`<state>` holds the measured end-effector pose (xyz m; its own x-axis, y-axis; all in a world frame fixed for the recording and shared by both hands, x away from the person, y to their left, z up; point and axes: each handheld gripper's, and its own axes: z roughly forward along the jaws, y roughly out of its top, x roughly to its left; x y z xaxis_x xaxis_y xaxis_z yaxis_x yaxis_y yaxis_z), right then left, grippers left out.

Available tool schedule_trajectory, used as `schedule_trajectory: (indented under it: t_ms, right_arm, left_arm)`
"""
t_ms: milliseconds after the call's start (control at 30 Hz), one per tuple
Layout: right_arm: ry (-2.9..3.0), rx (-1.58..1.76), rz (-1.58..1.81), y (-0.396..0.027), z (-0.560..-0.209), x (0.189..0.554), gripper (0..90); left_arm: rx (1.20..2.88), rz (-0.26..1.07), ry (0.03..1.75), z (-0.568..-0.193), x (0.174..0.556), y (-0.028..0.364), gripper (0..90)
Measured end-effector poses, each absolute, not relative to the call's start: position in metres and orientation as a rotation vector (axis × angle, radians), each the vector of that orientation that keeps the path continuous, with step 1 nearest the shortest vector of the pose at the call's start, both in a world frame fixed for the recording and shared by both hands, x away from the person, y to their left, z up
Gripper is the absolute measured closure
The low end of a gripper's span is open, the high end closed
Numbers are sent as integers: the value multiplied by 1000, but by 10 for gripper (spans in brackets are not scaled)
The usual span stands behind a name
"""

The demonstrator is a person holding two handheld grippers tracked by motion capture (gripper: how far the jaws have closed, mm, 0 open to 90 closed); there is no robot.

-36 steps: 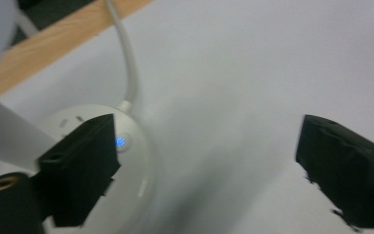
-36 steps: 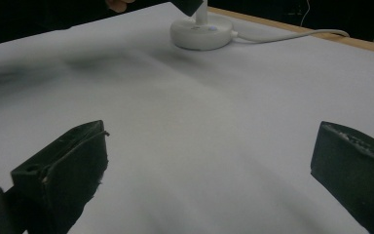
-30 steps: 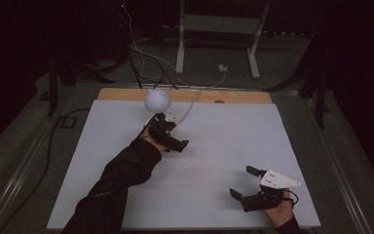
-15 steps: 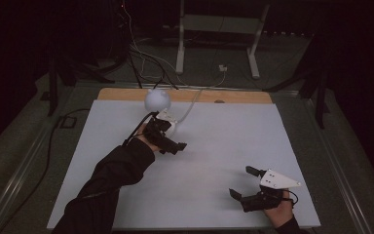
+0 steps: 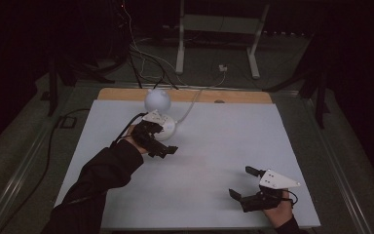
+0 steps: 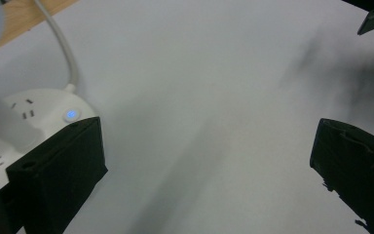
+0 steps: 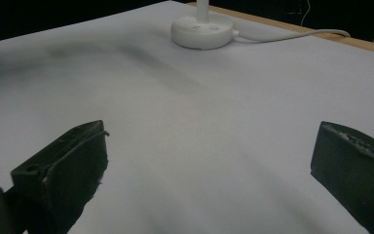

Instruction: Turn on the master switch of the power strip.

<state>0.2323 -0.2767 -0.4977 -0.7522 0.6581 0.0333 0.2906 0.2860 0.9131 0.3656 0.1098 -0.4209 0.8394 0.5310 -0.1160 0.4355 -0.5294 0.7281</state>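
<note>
White sheet: covers the surface [image 5: 214,161]; a strip of bare wood shows along the far edge.
Lamp: a white lamp [image 5: 158,105] stands at the far left of the sheet, a round globe on a thin stem over a round base.
Base: the base [image 6: 34,114] carries socket slots and a small button lit blue; in the right tool view it sits far off at the top [image 7: 203,30].
Cord: a white cord [image 5: 195,100] leaves the base and runs off the far edge to the floor.
Left tool: the left tool [image 5: 163,148] sits just in front of the base, on the near side of it, pointing right across the sheet.
Left tool state: released; its jaws stand wide apart with bare sheet between them.
Left tool contact: in its own view one jaw lies against or just beside the rim of the base; the view is too close and dim to tell whether it touches.
Right tool: the right tool [image 5: 243,187] rests low at the near right corner of the sheet, well apart from the lamp, a grey plate on top.
Right tool state: released; jaws spread wide, nothing between them but sheet.
Arms: a dark sleeve [image 5: 97,180] reaches in from the lower left; a hand [image 5: 278,212] grips the right tool at the bottom edge.
Surroundings: dark floor with cables and a white frame behind the surface.
</note>
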Motion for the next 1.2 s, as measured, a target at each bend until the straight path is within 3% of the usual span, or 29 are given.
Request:
schedule_trajectory:
  t_ms: [533,1200]
  right_arm:
    - [2217,862,1447,-275,-499,233,0]
    - [2229,856,1435,-273,-500,233,0]
  left_arm:
    - [2188,169,740,-429,340,154,2]
    - [2159,166,823,-469,300,199,2]
